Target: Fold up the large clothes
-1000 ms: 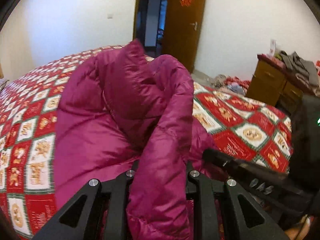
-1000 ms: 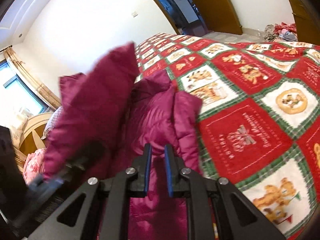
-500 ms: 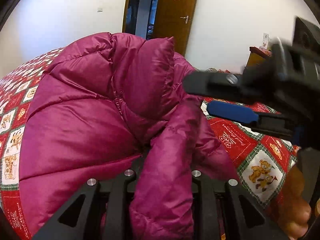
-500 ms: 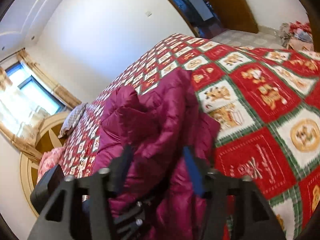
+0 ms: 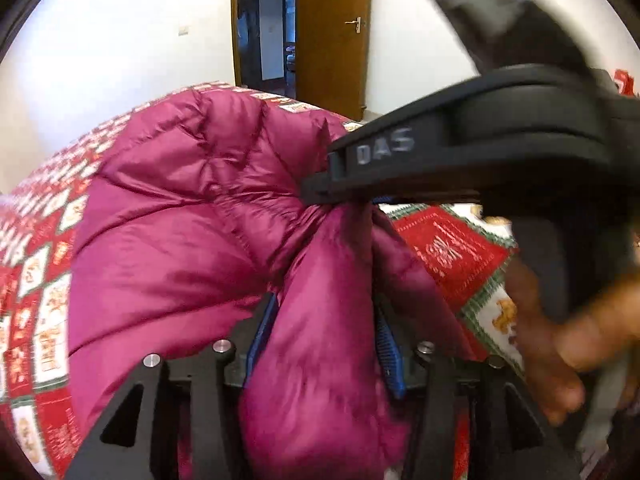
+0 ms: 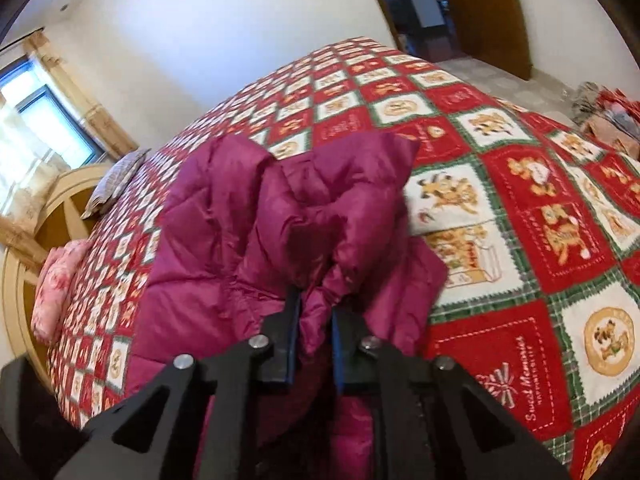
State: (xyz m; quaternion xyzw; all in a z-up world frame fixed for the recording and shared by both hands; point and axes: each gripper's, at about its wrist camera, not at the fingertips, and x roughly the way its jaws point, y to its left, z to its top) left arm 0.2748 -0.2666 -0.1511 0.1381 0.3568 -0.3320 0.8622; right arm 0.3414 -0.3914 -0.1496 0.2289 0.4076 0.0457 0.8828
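A magenta puffer jacket [image 5: 172, 240] lies bunched on the bed with the red, white and green quilt [image 6: 520, 200]; it also shows in the right wrist view [image 6: 240, 248]. My left gripper [image 5: 320, 344] is shut on a thick fold of the jacket between its blue pads. My right gripper [image 6: 314, 344] is shut on a bunched fold of the jacket. In the left wrist view the right gripper [image 5: 344, 184] reaches in from the right, its tip on the jacket just above the left one's hold.
The quilt [image 5: 36, 280] covers the whole bed. A wooden headboard [image 6: 48, 232] and pillows [image 6: 60, 280] are at the left. A brown door [image 5: 332, 32] stands open behind. Clothes lie on the floor [image 6: 608, 108] at the right.
The right gripper opened, moved across to the left gripper's fold and shut on it. The left gripper has kept its hold and the jacket is bunched closer to it.
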